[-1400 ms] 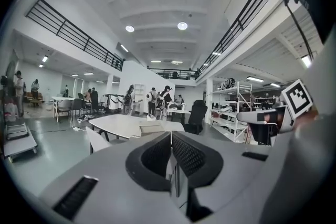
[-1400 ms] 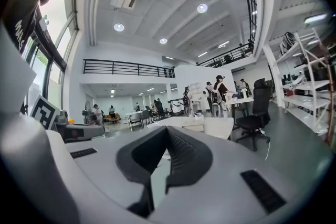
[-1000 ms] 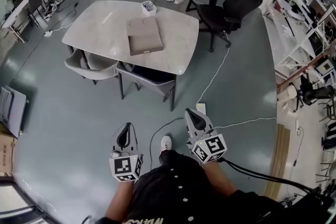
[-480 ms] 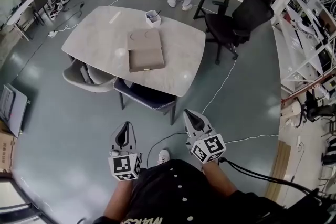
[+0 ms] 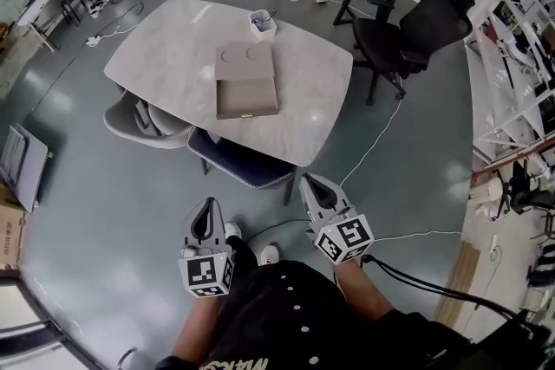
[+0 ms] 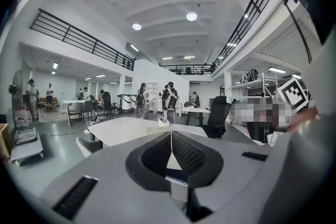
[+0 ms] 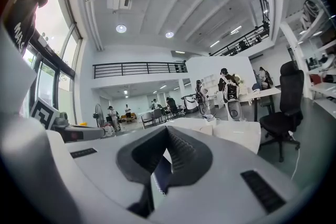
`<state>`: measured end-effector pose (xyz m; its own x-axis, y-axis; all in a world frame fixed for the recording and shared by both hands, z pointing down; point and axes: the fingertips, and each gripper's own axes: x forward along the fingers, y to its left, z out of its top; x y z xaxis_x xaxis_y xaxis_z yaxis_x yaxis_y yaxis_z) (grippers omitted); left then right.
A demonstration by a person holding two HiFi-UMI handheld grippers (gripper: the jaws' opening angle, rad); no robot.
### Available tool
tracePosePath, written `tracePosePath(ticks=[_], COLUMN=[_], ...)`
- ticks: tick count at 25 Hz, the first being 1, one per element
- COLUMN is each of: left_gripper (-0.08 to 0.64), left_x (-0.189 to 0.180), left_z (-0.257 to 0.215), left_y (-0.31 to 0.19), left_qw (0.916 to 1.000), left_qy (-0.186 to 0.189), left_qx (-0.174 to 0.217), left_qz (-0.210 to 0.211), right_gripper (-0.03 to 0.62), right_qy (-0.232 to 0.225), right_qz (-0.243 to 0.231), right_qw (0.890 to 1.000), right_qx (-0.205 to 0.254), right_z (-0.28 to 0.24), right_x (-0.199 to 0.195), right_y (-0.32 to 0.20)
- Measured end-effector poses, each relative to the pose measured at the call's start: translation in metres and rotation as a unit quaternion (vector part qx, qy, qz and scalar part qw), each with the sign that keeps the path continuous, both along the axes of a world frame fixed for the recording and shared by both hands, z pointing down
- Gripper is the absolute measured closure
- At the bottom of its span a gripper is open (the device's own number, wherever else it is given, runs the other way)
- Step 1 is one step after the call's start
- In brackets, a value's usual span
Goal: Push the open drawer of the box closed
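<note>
Tan box [image 5: 244, 62] sitting mid-desk [image 5: 165, 39], drawer [image 5: 247, 100] sticking out toward desk's near edge. Approach step under way: left hand-held gripper [image 5: 206, 212], right hand-held gripper [image 5: 310, 186] hanging well short of desk, jaws pressed together, empty. Next, likely: reaching drawer front, pushing inward.

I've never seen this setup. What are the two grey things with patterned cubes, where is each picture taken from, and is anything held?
They are hand-held grippers: the person's left gripper and right gripper; the cubes belong to them. The wide picture comes from a camera on the person's head, looking down. The other two come from cameras riding on each gripper, looking along its jaws. Both grippers are shut and empty. Ahead stands a table with a brown box, its drawer pulled out, and a small white cup.
</note>
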<state>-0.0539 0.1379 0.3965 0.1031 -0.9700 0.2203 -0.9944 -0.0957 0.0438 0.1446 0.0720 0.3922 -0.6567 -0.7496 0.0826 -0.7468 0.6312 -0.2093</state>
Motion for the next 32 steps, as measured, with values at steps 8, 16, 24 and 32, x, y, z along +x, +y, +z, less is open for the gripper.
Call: tracePosePath(ticks=[8, 16, 24, 32], left_gripper=[0.543, 0.543, 0.543, 0.543], left_x=[-0.014, -0.031, -0.062, -0.079], left_z=[0.003, 0.005, 0.005, 0.015], left_y=[-0.043, -0.12, -0.2, -0.254], left_qw=[0.9999, 0.9994, 0.9983, 0.9959], left_qy=[-0.001, 0.011, 0.026, 0.041], left_qx=[0.013, 0.018, 0.007, -0.009], left_qz=[-0.002, 0.028, 0.051, 0.081], right_gripper=[0.594, 0.594, 0.594, 0.594], right_qy=[-0.018, -0.025, -0.029, -0.035], right_qz=[0.004, 0.021, 0.035, 0.044], right_qw=[1.0, 0.999, 0.997, 0.993], right_qx=[-0.006, -0.013, -0.055, -0.108], right_z=[0.006, 0.003, 0.015, 0.045], right_x=[-0.014, -0.039, -0.073, -0.094], right_y=[-0.043, -0.11, -0.184, -0.234])
